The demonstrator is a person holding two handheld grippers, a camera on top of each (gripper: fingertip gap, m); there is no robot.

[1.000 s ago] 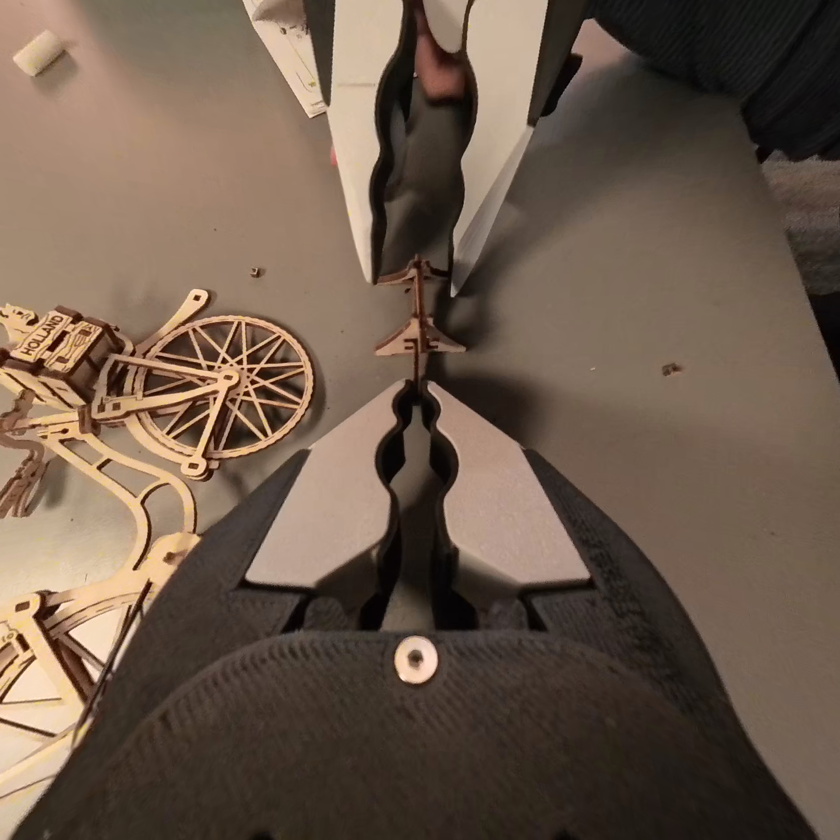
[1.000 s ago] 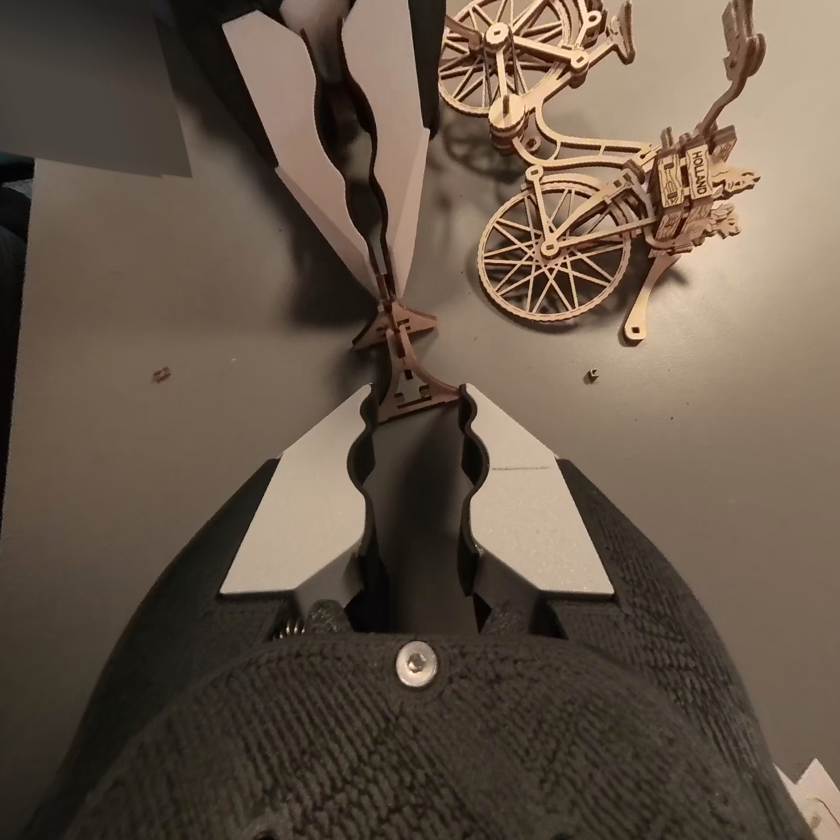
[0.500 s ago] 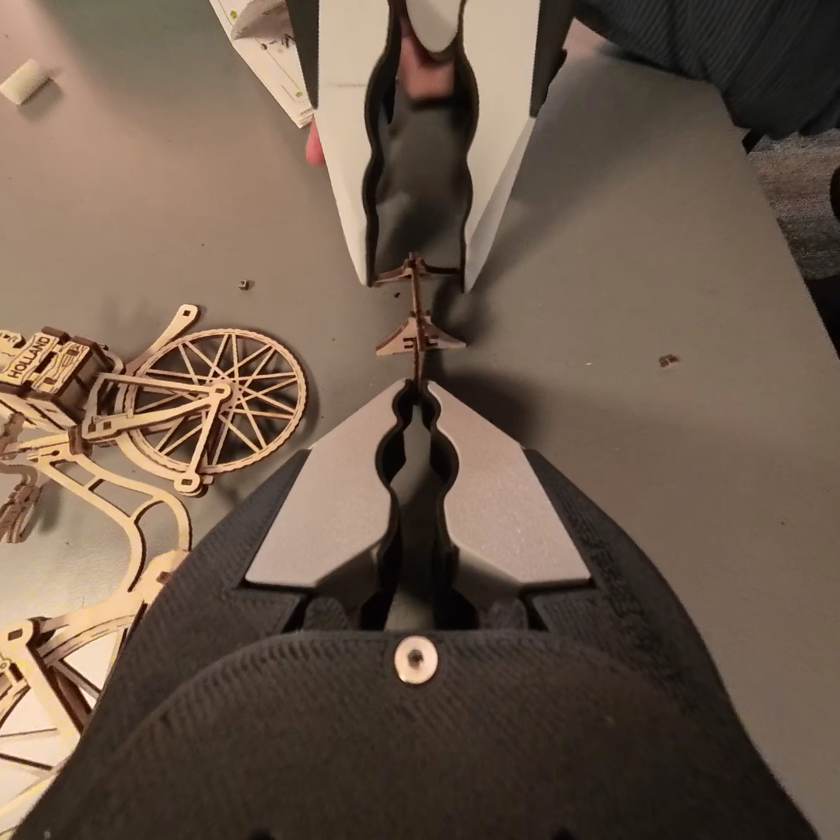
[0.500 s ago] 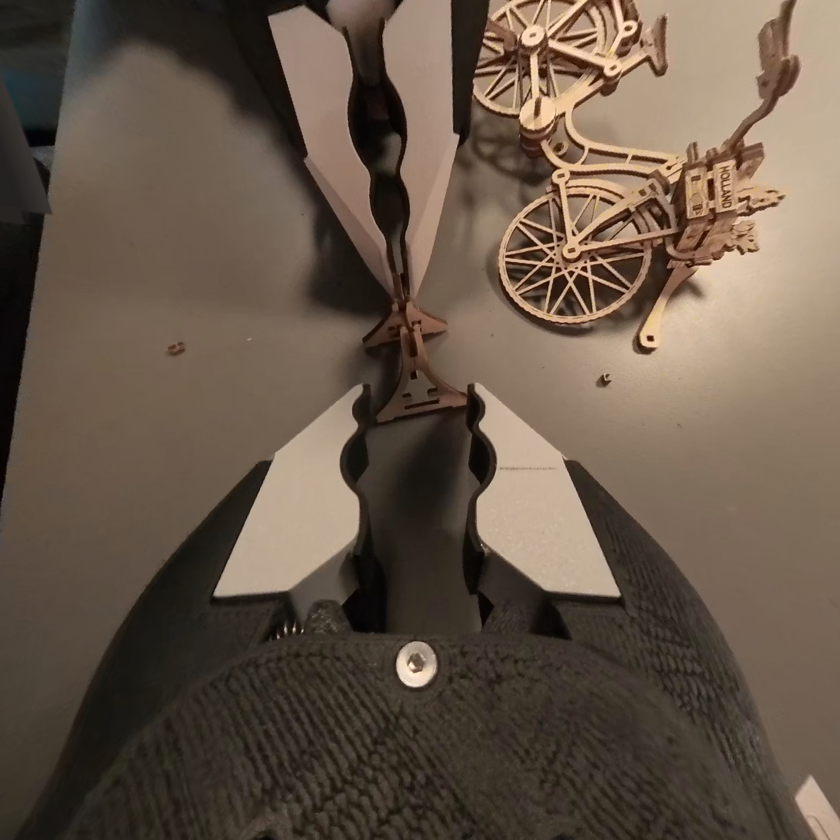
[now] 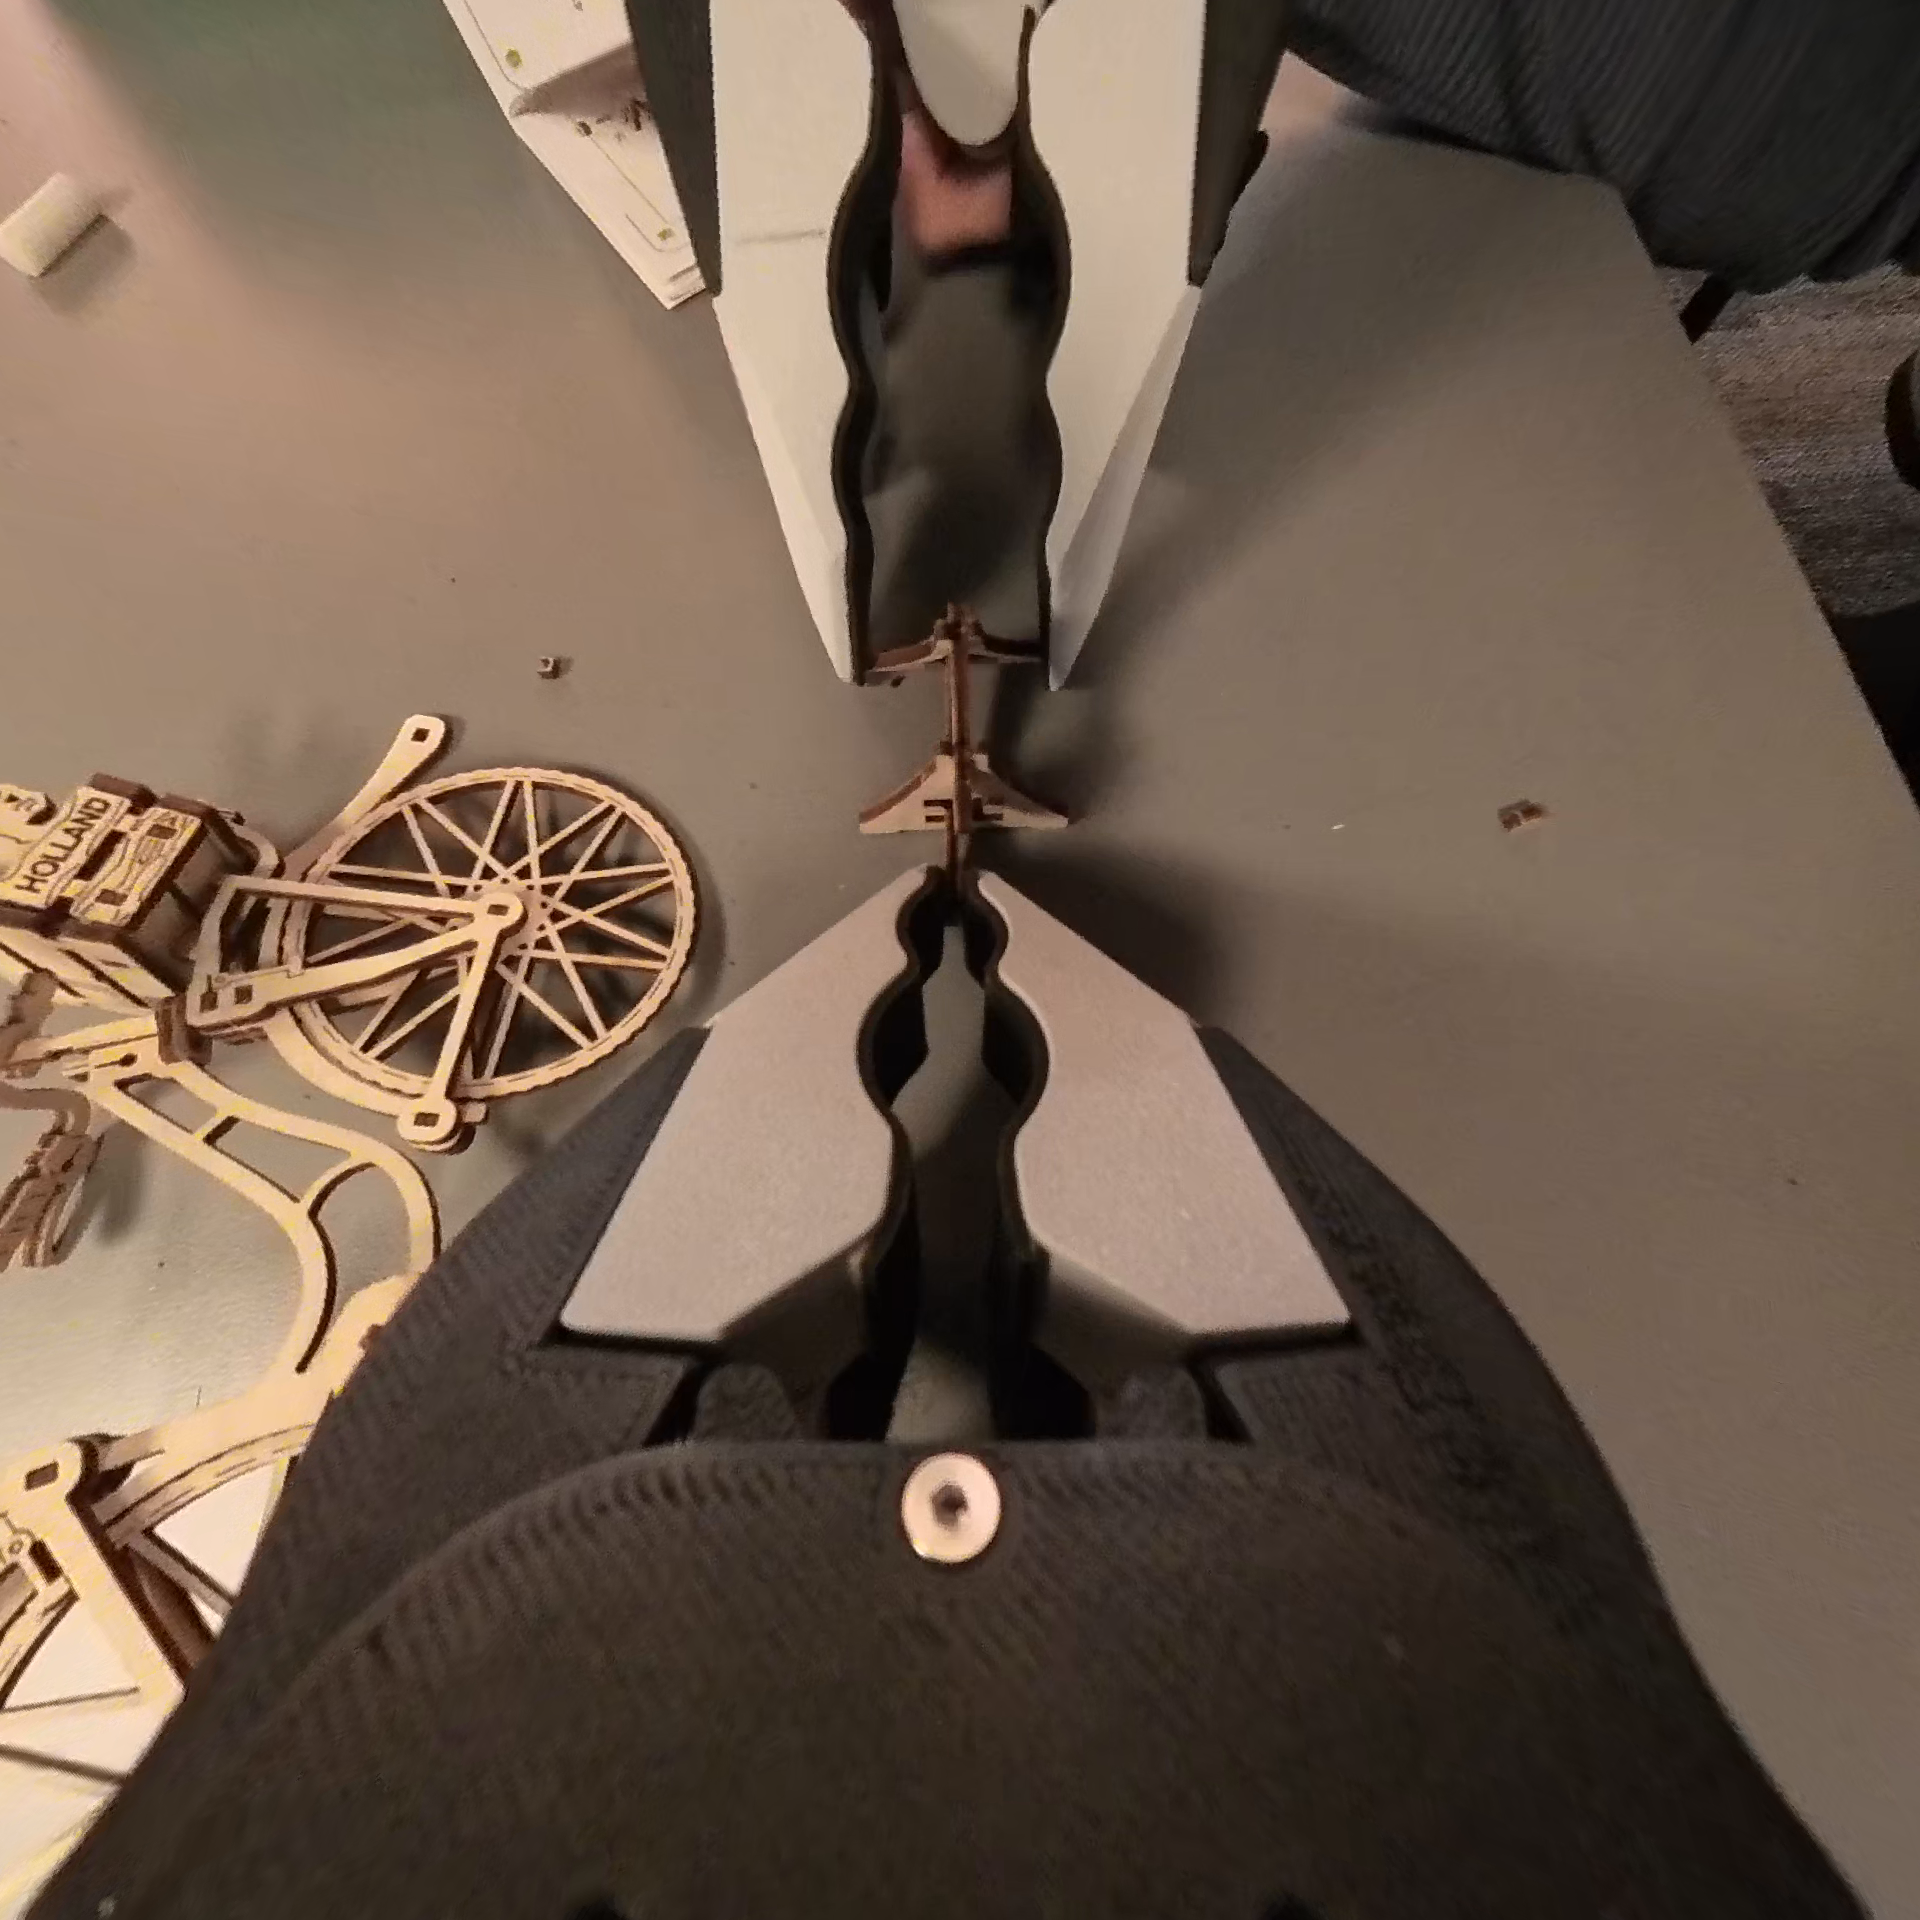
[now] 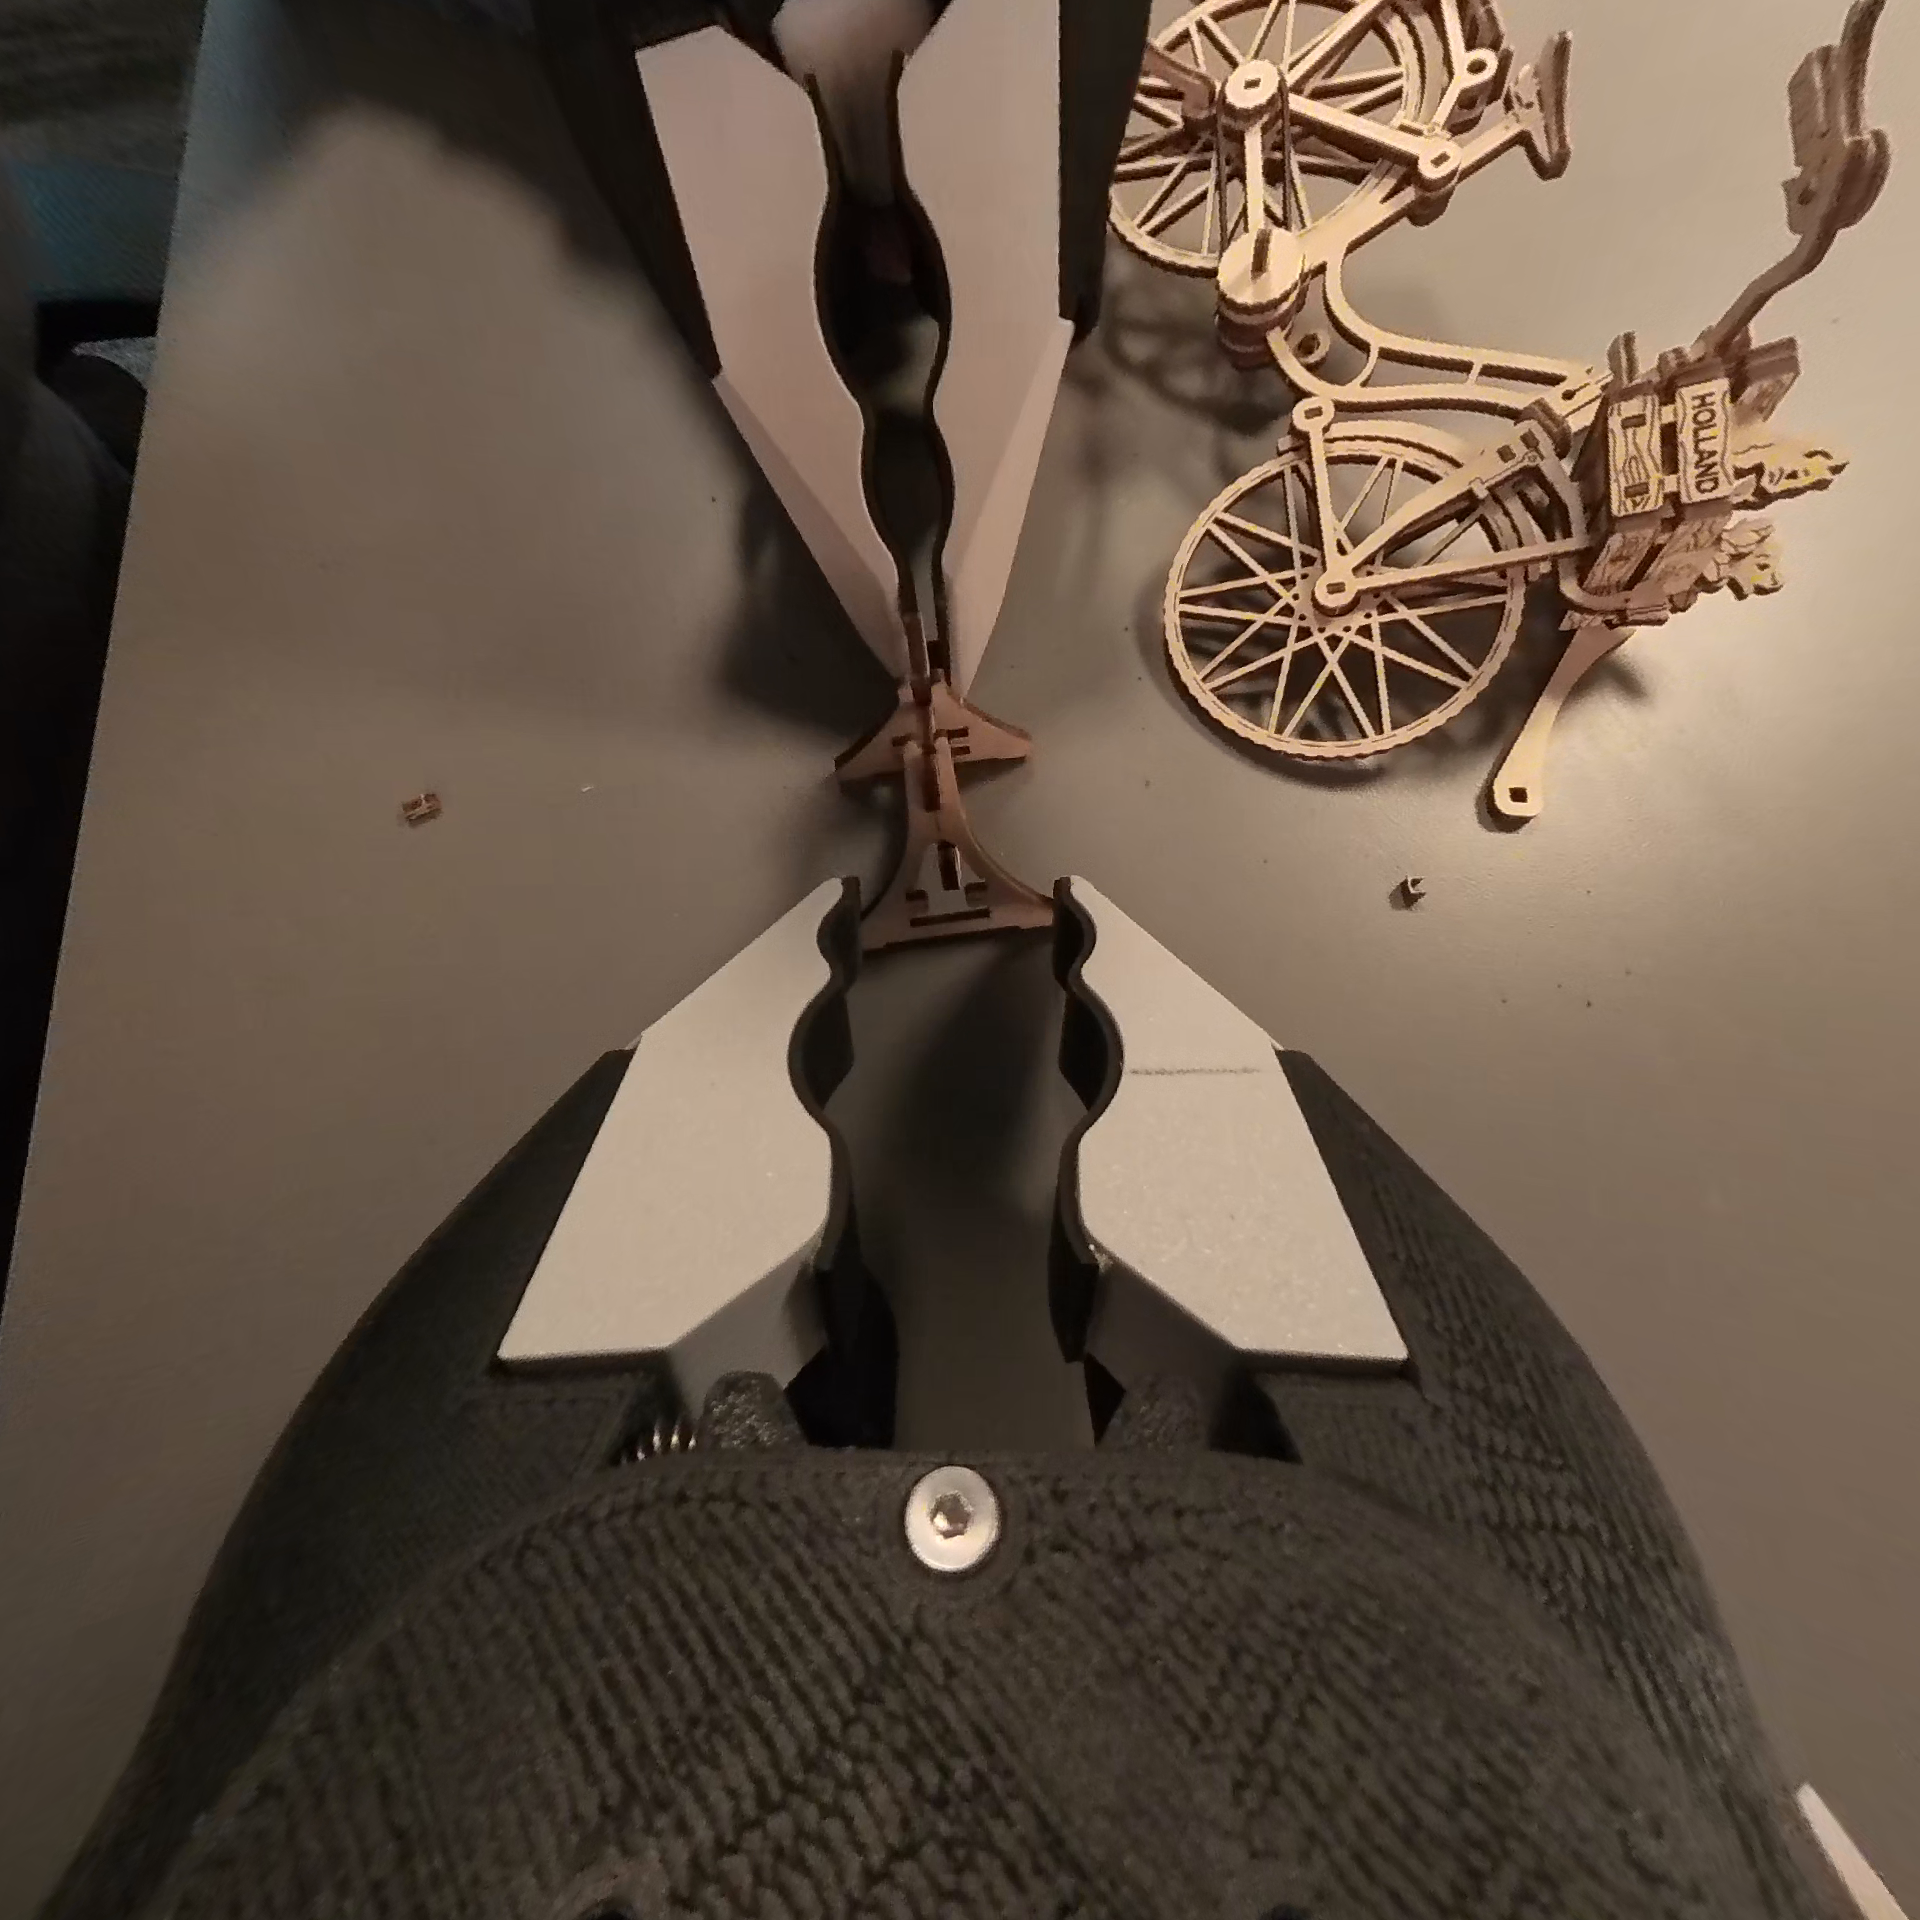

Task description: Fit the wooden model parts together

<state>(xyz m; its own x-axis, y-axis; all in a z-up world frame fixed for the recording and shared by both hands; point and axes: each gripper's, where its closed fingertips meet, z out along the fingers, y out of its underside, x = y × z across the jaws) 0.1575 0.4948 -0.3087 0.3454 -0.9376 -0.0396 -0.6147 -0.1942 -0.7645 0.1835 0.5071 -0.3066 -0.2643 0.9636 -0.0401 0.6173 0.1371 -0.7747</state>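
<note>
A small wooden stand [image 5: 961,805], a thin spine with two triangular cross feet, hangs between my two grippers above the grey table. My left gripper [image 5: 951,883] is shut on the near end of the spine. In the right wrist view the left gripper [image 6: 920,655] comes down from the top. My right gripper [image 6: 956,899] is closed on the other foot [image 6: 951,914], with a fingertip against each end of it. In the left wrist view the right gripper [image 5: 951,665] stands at the top. A wooden bicycle model [image 5: 499,914] lies flat on the table; it also shows in the right wrist view [image 6: 1340,592].
A folded paper sheet [image 5: 592,156] and a small pale block [image 5: 47,223] lie at the far left. Tiny wood scraps [image 5: 1519,814] [image 6: 421,805] dot the table. The table edge [image 5: 1766,520] runs down the right, with a dark sleeve [image 5: 1662,104] beyond it. The tips of both grippers are at nearly the same place. It is some 25 cm from my right tips to the small pale block [image 5: 47,223].
Both grippers keep their hold on the stand. The right gripper's jaws have eased slightly wider around the foot, and both views have drifted a little over the table.
</note>
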